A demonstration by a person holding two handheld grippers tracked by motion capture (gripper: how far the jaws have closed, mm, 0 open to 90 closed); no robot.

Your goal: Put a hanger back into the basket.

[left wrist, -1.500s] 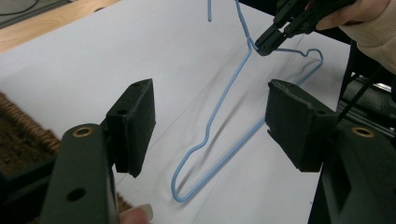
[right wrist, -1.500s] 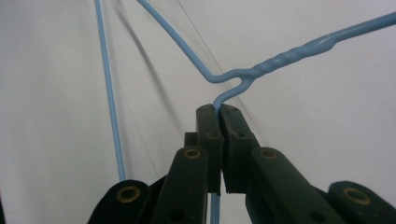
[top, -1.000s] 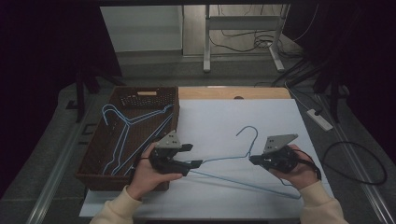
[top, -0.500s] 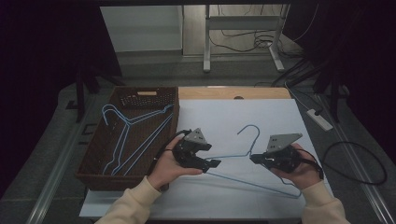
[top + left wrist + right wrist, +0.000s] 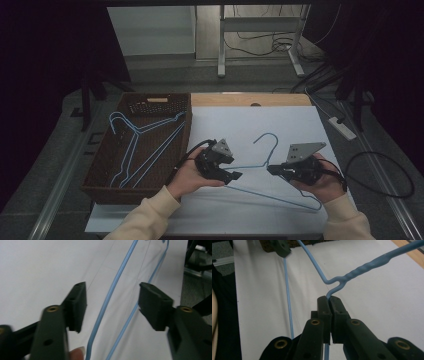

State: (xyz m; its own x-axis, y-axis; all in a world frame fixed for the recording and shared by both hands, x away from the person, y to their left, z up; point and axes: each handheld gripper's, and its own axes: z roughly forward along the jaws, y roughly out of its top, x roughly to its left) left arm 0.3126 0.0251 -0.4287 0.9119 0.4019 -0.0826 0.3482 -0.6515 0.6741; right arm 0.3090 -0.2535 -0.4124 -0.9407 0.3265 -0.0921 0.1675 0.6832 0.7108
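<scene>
The blue wire hanger (image 5: 265, 172) lies on the white sheet of the table (image 5: 300, 125), to the right of the brown basket (image 5: 102, 175), with its hook pointing away from the person. Two more hangers (image 5: 145, 145) of the same kind rest inside that basket.

I judge the hanger to be very light, thin and springy; the coated wire is smooth, so it can slip or turn between flat pads. It will bend a little if it is pulled from two ends. The best places to hold it seem to be near the twisted neck, where the wire is stiffest, and on a straight arm close to the shoulder.

The right gripper (image 5: 329, 301) is clamped on the wire just below the twisted neck, its jaws pressed together with the wire between them. The right hand (image 5: 320, 177) rests low on the sheet, right of the hook, and the gripper points toward the basket.

The left gripper (image 5: 112, 306) has its jaws apart; they have just been closing, and the hanger's two wires run between them without touching the pads. The left hand (image 5: 192, 175) is between the basket and the hook, palm turned up, with the gripper pointing to the right along the hanger.
</scene>
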